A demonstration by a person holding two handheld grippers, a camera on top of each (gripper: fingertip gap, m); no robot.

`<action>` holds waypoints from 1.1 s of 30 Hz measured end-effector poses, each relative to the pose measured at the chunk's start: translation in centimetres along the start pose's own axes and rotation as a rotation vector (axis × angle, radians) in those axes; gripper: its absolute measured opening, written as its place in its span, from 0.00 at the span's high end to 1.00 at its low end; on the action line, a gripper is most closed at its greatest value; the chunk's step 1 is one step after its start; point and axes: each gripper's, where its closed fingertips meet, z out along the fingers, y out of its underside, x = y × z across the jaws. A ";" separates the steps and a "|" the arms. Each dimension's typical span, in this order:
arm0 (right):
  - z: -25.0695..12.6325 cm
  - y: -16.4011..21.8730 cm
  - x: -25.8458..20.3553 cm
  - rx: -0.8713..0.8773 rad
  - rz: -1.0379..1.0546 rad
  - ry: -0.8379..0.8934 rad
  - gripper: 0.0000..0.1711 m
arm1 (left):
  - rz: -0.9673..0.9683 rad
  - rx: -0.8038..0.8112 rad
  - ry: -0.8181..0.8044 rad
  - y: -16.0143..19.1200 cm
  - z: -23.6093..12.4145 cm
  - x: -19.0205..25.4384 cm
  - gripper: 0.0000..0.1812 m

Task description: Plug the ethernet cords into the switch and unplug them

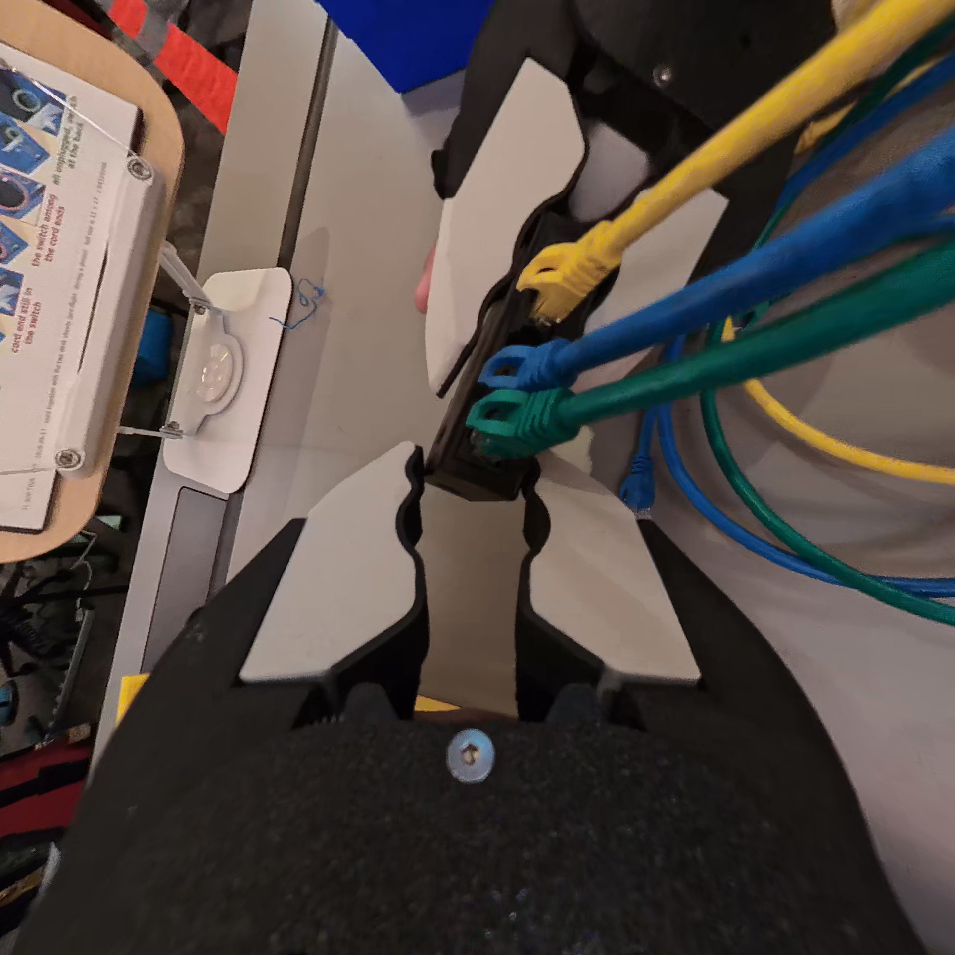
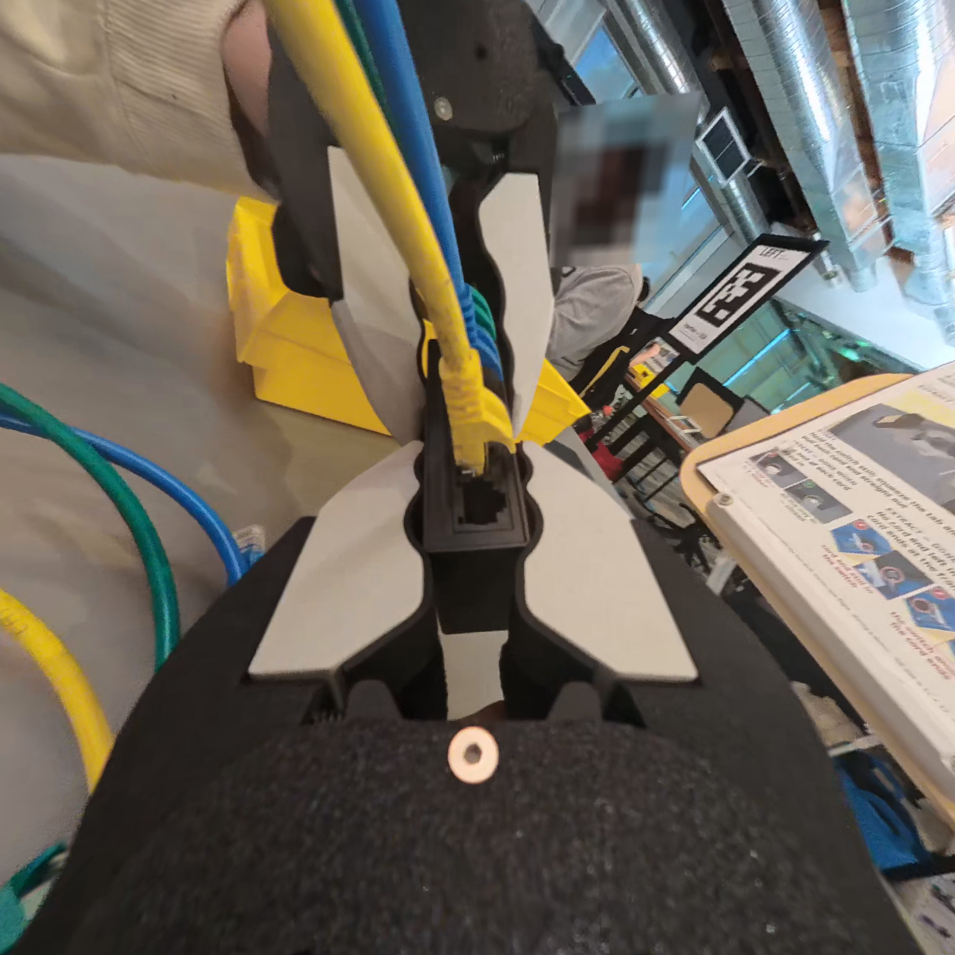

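Note:
The black switch (image 1: pixel 475 478) is held off the white table (image 1: pixel 362 181) between both grippers, one at each end. My left gripper (image 1: pixel 473 473) is shut on its near end. My right gripper (image 2: pixel 473 496) is shut on the other end of the switch (image 2: pixel 475 542). A yellow plug (image 1: pixel 563 276), a blue plug (image 1: pixel 522 364) and a green plug (image 1: pixel 517 421) sit in ports along the switch. In the right wrist view the yellow plug (image 2: pixel 465 408) is nearest, with an empty port (image 2: pixel 480 506) in front of it.
The cords loop over the table at the right (image 1: pixel 775 542), with a loose blue plug end (image 1: pixel 638 486). A wooden instruction board (image 1: pixel 77 258) stands past the table edge. A yellow bin (image 2: pixel 289 351) sits behind the switch. A person's beige sleeve (image 2: pixel 103 77) is at the upper left.

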 end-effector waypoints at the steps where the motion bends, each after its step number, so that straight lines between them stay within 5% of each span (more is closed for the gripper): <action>1: 0.0 0.0 0.1 0.000 -0.022 0.017 0.82 | -0.023 -0.001 -0.003 -0.1 -0.1 -0.1 0.79; 7: -0.4 2.3 2.1 -0.132 -0.310 0.221 0.83 | -0.327 -0.046 -0.052 1.7 -1.9 -1.9 0.87; 11: -0.6 3.3 3.3 -0.190 -0.417 0.312 0.83 | -0.654 0.129 0.118 -0.7 -2.8 -0.7 0.87; 17: -0.7 3.9 3.5 -0.236 -0.482 0.343 0.82 | -0.618 0.097 0.065 -0.5 -1.5 -0.5 0.94; 22: -0.4 4.7 3.5 -0.281 -0.498 0.340 0.82 | -0.591 0.079 0.052 -0.7 -1.9 -0.6 0.86; 33: -0.4 3.9 3.4 -0.293 -0.591 0.390 0.83 | -0.595 0.037 0.030 0.2 -0.7 -0.2 0.89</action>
